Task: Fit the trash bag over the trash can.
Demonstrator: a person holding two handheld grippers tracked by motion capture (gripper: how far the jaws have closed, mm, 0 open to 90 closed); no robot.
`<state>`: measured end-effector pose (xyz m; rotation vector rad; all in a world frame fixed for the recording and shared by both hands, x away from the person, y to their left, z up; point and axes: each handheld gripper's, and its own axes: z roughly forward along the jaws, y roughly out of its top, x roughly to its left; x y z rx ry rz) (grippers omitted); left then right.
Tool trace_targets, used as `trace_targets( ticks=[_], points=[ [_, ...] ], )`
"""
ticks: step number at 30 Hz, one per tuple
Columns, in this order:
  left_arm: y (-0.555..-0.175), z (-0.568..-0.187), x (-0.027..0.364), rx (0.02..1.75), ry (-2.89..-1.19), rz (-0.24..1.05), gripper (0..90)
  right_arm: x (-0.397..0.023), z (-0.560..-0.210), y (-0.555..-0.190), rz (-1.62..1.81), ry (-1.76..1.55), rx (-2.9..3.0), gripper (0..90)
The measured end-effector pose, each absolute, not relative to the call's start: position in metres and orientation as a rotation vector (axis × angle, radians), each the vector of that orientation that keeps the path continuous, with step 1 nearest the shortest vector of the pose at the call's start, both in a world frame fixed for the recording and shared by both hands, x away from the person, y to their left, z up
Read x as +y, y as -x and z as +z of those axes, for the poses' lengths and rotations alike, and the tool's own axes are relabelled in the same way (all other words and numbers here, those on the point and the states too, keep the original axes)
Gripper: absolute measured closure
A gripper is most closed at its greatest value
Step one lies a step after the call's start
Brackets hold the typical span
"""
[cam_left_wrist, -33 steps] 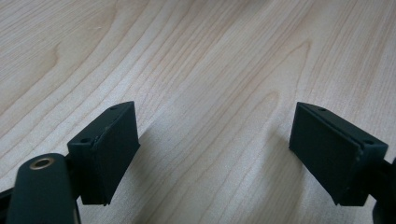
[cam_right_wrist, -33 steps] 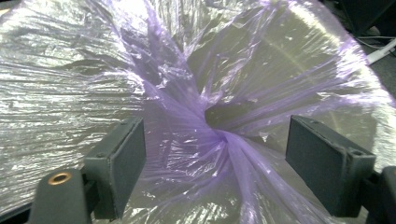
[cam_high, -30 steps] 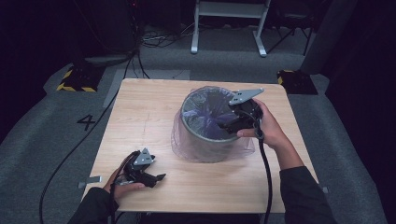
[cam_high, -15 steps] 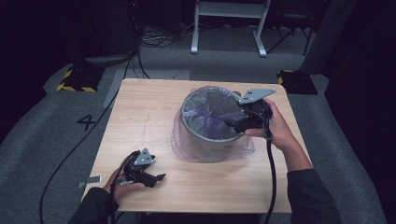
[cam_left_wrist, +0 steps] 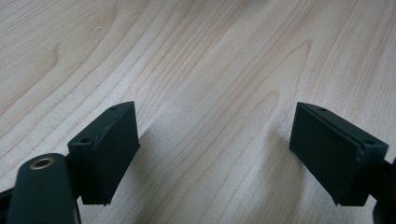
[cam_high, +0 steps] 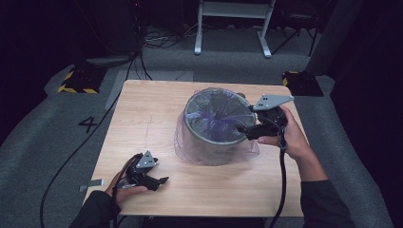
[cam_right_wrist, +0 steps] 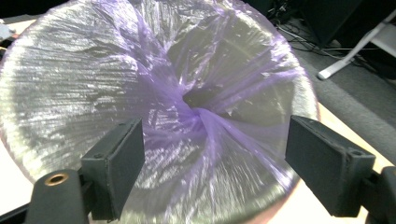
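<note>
Two hand-held grippers gaping wide, right point(cam_high: 243, 129) over crinkled purple film bag point(cam_right_wrist: 187, 116), round bin point(cam_high: 214, 142), left point(cam_high: 159, 180) on grained wood table point(cam_high: 152, 109)

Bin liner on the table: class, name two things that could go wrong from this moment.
1. The purple bin liner is bunched and twisted inside the bin; the open right tool, hovering just above it, may pinch several folds at once and tear the thin film.
2. The left tool rests open on the table, far from the bin, so a sideways pull could drag or tip the unsteadied bin.
</note>
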<state>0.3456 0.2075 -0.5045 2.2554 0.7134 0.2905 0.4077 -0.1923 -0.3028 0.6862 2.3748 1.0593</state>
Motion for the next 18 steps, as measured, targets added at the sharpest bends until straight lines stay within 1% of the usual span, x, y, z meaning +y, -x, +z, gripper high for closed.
trace_targets(
  ticks=[18],
  points=[
    [-0.346,-0.505,0.207,0.714,-2.255,0.291,15.4,-0.223,-0.309,-0.383,1.075,-0.701,2.351,19.5]
  ],
)
